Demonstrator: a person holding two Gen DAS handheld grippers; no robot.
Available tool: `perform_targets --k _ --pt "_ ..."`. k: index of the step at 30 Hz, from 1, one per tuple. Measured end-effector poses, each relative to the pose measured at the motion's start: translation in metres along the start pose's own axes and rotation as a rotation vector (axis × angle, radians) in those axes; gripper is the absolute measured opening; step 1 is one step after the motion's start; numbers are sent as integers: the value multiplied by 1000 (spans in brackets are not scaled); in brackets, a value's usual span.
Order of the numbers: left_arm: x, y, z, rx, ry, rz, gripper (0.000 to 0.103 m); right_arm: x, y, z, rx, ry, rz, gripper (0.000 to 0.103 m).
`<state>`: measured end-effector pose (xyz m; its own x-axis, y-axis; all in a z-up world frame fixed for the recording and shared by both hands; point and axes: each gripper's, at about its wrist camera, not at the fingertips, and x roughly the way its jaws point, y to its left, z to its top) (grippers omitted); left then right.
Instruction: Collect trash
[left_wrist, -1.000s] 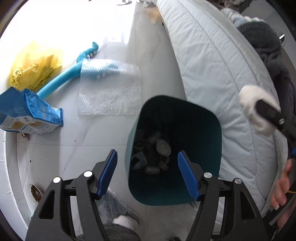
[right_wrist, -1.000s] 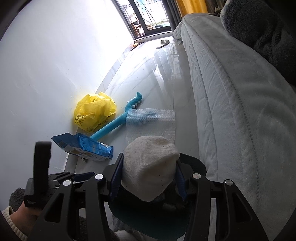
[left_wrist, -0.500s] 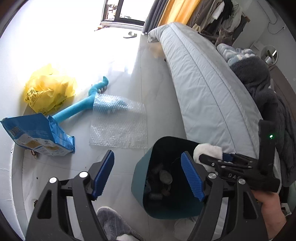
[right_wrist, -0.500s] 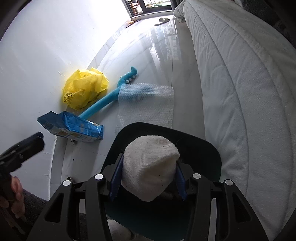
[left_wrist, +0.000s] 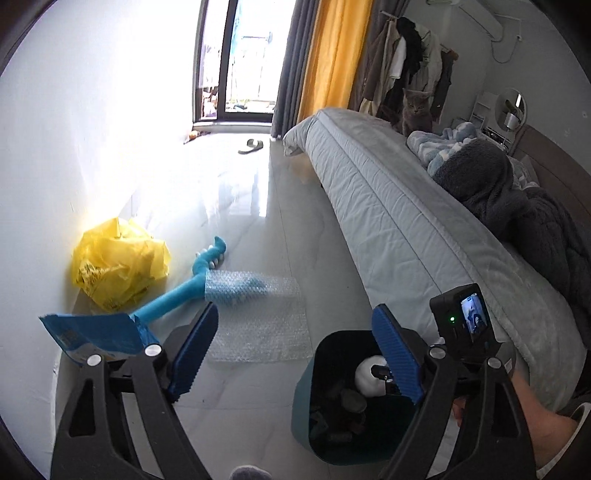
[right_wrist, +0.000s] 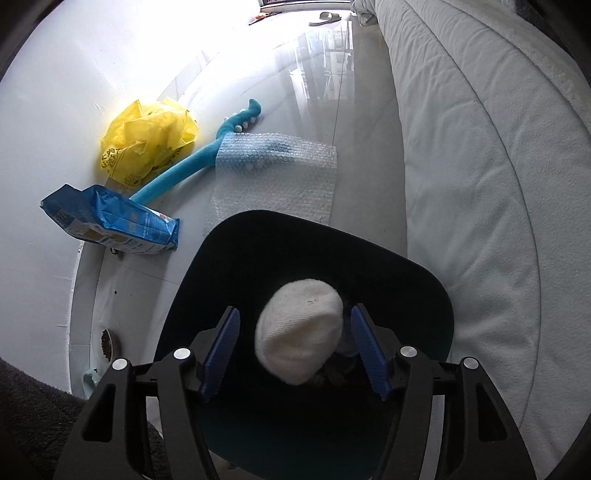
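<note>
A dark teal trash bin (right_wrist: 424, 280) stands on the floor beside the bed; it also shows in the left wrist view (left_wrist: 306, 417). My right gripper (right_wrist: 295, 350) is open over the bin's mouth, and a white sock ball (right_wrist: 299, 336) sits loose between its jaws, inside the bin. The sock ball (left_wrist: 365, 373) rests on dark trash in the left wrist view. My left gripper (left_wrist: 295, 350) is open and empty above the floor left of the bin. A sheet of bubble wrap (right_wrist: 277, 173), a blue bag (right_wrist: 110, 221) and a yellow plastic bag (right_wrist: 147, 144) lie on the floor.
A blue plush toy (right_wrist: 192, 166) lies partly under the bubble wrap. The bed (left_wrist: 388, 206) runs along the right, with a grey cat (left_wrist: 417, 110) and blankets on it. A white wall (left_wrist: 74, 147) is on the left. A pet food bowl (right_wrist: 109, 341) sits near the wall.
My right gripper has opened and let go of the white sock ball, which has dropped into the bin. My left gripper has tilted up and away from the bin.
</note>
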<state>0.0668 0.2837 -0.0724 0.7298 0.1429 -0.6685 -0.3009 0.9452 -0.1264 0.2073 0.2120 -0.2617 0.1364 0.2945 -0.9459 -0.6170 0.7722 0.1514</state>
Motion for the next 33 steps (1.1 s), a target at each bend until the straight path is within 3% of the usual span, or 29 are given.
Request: perform_targets --k 3,10,18,28,33 --pt "-11 -10 4 18 -44 -34 92 -1 -3 -3 6 5 -4 78" --pt "-39 -33 8 62 -114 3 96 -35 -2 -9 -12 -54 29 86" --pt "-87 -79 10 129 -238 47 100 -133 -23 -33 7 -291 68 97" --pt "-120 -122 -3 170 -226 1 100 -256 -65 -101 6 -583 26 98" --pt "-127 -141 -14 223 -226 -21 100 -303 -99 -149 57 -661 -78 99"
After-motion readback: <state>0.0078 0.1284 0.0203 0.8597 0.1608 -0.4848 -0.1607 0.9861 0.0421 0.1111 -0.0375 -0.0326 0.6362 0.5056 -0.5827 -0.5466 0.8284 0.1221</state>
